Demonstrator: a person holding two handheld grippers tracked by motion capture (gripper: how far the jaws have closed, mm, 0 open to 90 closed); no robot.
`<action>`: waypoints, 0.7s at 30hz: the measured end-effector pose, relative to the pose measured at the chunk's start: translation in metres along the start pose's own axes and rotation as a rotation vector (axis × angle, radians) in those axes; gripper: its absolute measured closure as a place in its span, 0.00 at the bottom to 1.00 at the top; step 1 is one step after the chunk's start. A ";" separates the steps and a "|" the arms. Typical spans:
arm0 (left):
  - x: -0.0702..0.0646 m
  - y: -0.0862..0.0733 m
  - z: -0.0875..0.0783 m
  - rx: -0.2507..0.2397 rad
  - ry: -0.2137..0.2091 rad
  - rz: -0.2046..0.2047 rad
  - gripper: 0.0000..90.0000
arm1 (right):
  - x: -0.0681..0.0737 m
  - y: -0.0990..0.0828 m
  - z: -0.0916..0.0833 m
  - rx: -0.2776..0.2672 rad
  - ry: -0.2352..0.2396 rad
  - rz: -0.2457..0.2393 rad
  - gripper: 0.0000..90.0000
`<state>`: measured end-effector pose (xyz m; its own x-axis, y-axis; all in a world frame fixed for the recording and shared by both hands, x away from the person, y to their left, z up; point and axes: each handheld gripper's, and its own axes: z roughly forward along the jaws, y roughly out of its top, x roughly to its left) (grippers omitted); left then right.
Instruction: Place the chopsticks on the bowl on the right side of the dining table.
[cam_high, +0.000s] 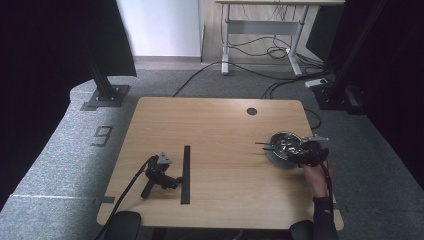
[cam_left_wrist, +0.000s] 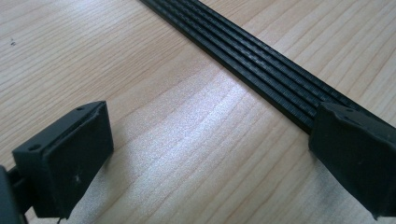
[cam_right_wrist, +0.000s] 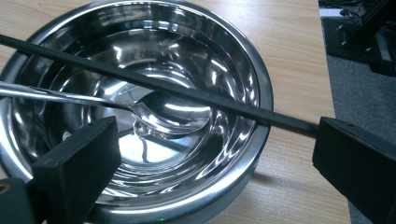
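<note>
While the right gripper (cam_high: 306, 153) hovers at the bowl (cam_right_wrist: 140, 116), these points matter:

Bowl: steel, near the right edge of the table (cam_high: 220, 125); a spoon (cam_right_wrist: 154, 114) lies inside it, and a black stick (cam_right_wrist: 140, 81) rests across its rim.

Right gripper: held in the hand (cam_high: 316, 176), jaws wide apart with nothing between them; one jaw is over the near rim, the other outside the bowl by the stick's end.

Left gripper (cam_high: 161, 174): lying on the table unheld, jaws spread and empty, beside a black strip (cam_left_wrist: 261, 70).

Likely step: taking hold of the stick or the rim; I cannot tell which.

Doing it well: come in low, centre the target between the jaws, close gently so the bowl does not slide.

Risk: polished steel slips; the stick may roll off.
</note>
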<state>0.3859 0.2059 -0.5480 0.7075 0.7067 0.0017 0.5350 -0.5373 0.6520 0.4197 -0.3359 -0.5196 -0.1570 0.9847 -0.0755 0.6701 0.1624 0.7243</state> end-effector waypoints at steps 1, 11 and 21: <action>0.000 0.000 0.000 0.000 0.000 0.000 0.00 | 0.000 0.000 0.001 0.001 -0.001 0.002 0.01; 0.000 0.000 0.000 0.000 0.000 0.000 0.00 | 0.001 0.000 -0.001 -0.009 -0.002 -0.005 0.01; 0.000 0.000 0.000 0.000 0.000 0.000 0.00 | 0.005 0.000 -0.016 -0.019 0.003 -0.028 0.01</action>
<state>0.3859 0.2059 -0.5480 0.7077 0.7065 0.0018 0.5349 -0.5374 0.6520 0.4076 -0.3325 -0.5093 -0.1778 0.9795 -0.0944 0.6511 0.1890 0.7350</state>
